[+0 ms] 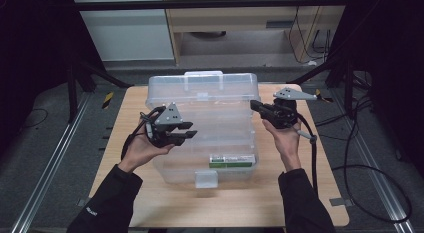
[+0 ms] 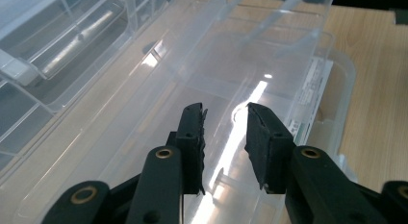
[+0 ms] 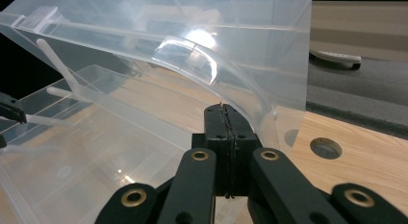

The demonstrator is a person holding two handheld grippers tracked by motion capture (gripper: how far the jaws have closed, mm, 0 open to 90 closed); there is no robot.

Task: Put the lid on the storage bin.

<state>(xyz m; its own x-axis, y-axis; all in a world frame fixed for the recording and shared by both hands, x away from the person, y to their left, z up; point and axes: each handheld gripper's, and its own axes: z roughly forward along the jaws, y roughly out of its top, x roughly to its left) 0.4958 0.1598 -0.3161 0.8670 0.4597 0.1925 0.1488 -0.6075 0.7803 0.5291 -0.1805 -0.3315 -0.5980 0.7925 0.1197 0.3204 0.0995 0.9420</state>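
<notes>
L tongs (image 2: 225,118) open over clear box (image 1: 202,100); R tongs (image 3: 225,119) closed at lid edge

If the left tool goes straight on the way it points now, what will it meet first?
Probably the clear floor of the open box. The left tool is open and empty, aimed down into it; depth is hard to judge through clear plastic.

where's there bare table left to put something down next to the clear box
Bare wood lies along the table front edge, between the two sleeves, and in narrow strips left and right of the clear box. The hands crowd both strips; the box fills the middle and back.
</notes>
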